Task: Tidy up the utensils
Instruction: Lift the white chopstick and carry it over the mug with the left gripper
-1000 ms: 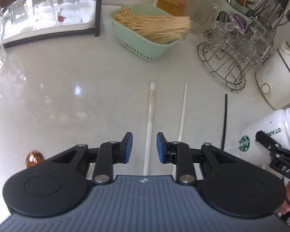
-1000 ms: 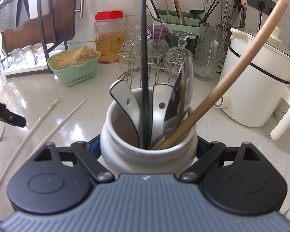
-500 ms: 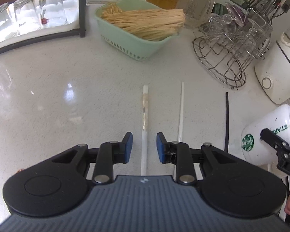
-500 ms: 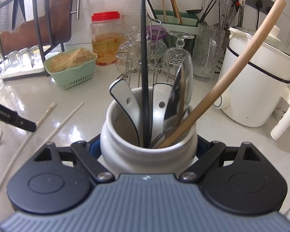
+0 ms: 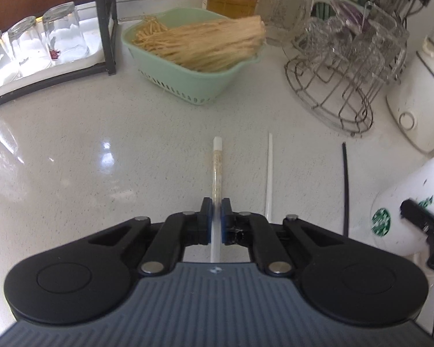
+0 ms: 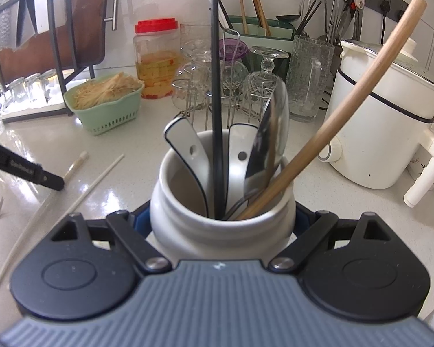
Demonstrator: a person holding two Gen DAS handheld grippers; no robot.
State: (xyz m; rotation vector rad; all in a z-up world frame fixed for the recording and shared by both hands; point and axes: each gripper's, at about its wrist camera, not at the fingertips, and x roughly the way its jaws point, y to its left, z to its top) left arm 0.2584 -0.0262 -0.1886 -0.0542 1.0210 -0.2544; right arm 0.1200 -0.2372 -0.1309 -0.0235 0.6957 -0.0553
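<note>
My left claw (image 5: 216, 219) has just closed, and its blue pads now pinch the nearer white chopstick (image 5: 217, 170), the thick one with a yellowish band near its far end. I took it low on the shaft, so most of its length runs ahead of the pads, probably easier to steer tip-first into a pot. It seems to lie on the tabletop (image 5: 101, 173). Its mate, the thinner white chopstick (image 5: 269, 170), lies just beside it to the right, roughly parallel, and a black chopstick (image 5: 345, 188) lies further right, near the white cup.

My right claw (image 6: 222, 222) is spread wide around the white utensil cup (image 6: 217, 231), pads against its sides. I judge I am steadying it as the target, tilted a little toward the loose sticks.

The cup already holds two white ceramic spoons (image 6: 185, 150), a metal spoon (image 6: 269, 144), one black chopstick standing upright (image 6: 217, 86) and a long wooden handle (image 6: 347, 101) leaning right. Room remains on the left of its mouth.

Further back, a green basket (image 5: 188, 81) holds a bundle of pale dried strands, and a wire rack (image 5: 341, 86) carries upturned glasses.
</note>
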